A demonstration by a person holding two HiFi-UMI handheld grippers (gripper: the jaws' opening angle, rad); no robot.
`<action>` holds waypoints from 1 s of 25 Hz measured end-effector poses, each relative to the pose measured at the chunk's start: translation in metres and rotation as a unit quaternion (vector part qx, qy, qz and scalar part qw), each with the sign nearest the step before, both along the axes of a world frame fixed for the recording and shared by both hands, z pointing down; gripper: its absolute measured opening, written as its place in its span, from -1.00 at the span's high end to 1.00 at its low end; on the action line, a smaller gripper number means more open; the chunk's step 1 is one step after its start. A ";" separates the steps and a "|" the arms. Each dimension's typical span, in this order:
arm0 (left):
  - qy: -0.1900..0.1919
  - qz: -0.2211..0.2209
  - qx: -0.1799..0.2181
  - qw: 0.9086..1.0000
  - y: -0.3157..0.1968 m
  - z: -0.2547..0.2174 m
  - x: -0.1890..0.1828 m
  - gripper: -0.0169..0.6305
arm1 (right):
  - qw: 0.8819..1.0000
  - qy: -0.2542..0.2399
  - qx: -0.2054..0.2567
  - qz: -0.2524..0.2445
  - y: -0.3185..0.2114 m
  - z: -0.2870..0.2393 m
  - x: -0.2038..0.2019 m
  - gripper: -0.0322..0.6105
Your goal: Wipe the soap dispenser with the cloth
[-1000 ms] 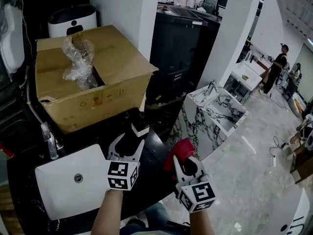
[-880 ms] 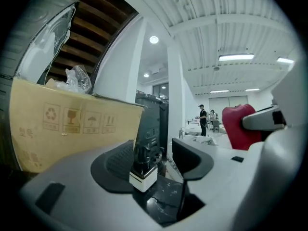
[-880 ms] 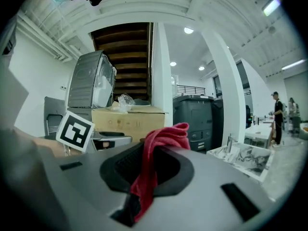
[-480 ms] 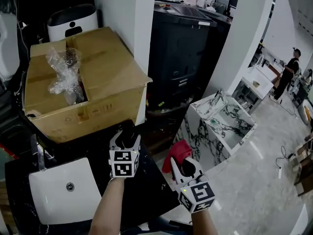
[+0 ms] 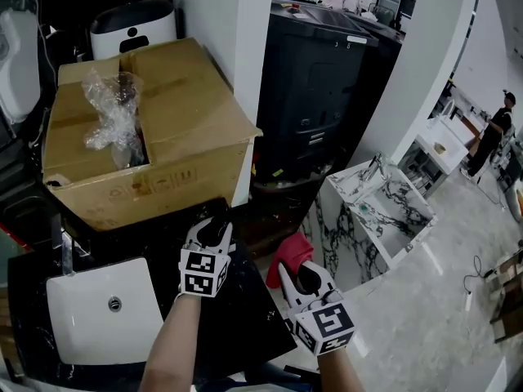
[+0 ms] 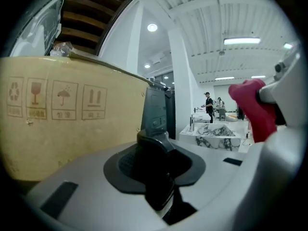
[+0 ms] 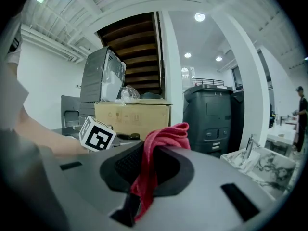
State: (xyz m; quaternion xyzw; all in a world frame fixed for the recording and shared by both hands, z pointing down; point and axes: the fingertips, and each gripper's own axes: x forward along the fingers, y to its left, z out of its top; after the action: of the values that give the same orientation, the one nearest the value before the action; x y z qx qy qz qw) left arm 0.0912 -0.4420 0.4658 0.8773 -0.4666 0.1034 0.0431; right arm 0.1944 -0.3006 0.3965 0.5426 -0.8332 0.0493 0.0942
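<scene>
A brown cardboard box [image 5: 155, 162] stands on the dark worktop [image 5: 249, 313], with crumpled clear plastic [image 5: 110, 117] poking from its open top. In front of the box lies a white sink basin [image 5: 82, 325]. Behind the box stands a white rounded unit [image 5: 131, 27], and to its right a tall black cabinet [image 5: 327, 96].

Left gripper [image 5: 215, 229] moved forward over the table [image 5: 245, 313]. Its jaws have just closed onto the soap dispenser [image 6: 154, 148], which stood free just ahead of them a second ago. Right gripper [image 5: 299, 278] with the cloth [image 5: 288, 254] came in closer beside it.
</scene>
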 end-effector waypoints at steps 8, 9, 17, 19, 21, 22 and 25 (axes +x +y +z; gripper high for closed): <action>0.060 0.016 -0.089 0.994 0.020 -0.007 -0.008 0.61 | 1.000 -0.009 0.010 -0.007 0.010 -0.008 -0.013 0.74; 0.072 0.019 -0.106 0.992 0.025 -0.009 -0.010 0.61 | 1.000 -0.011 0.010 -0.007 0.011 -0.008 -0.016 0.74; 0.216 -0.028 -0.235 0.947 0.062 -0.029 -0.057 0.61 | 0.998 -0.040 -0.012 -0.038 0.028 0.006 -0.069 0.74; 0.248 -0.045 -0.265 0.931 0.073 -0.027 -0.074 0.61 | 0.997 -0.035 -0.018 -0.058 0.034 0.011 -0.090 0.74; 0.258 -0.058 -0.281 0.923 0.084 -0.022 -0.088 0.61 | 0.996 -0.033 -0.022 -0.085 0.039 0.014 -0.113 0.74; 0.257 -0.063 -0.286 0.921 0.090 -0.017 -0.093 0.60 | 0.994 -0.033 -0.023 -0.100 0.041 0.015 -0.125 0.74; 0.252 -0.072 -0.297 0.918 0.103 -0.006 -0.105 0.60 | 0.989 -0.023 -0.033 -0.142 0.044 0.025 -0.161 0.74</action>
State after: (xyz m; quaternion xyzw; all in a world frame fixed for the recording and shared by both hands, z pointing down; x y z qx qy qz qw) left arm -0.0136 -0.3392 0.4602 0.7853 -0.4503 0.0097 0.4247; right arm 0.0333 -0.2563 0.4214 0.4145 -0.9015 0.0752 0.0989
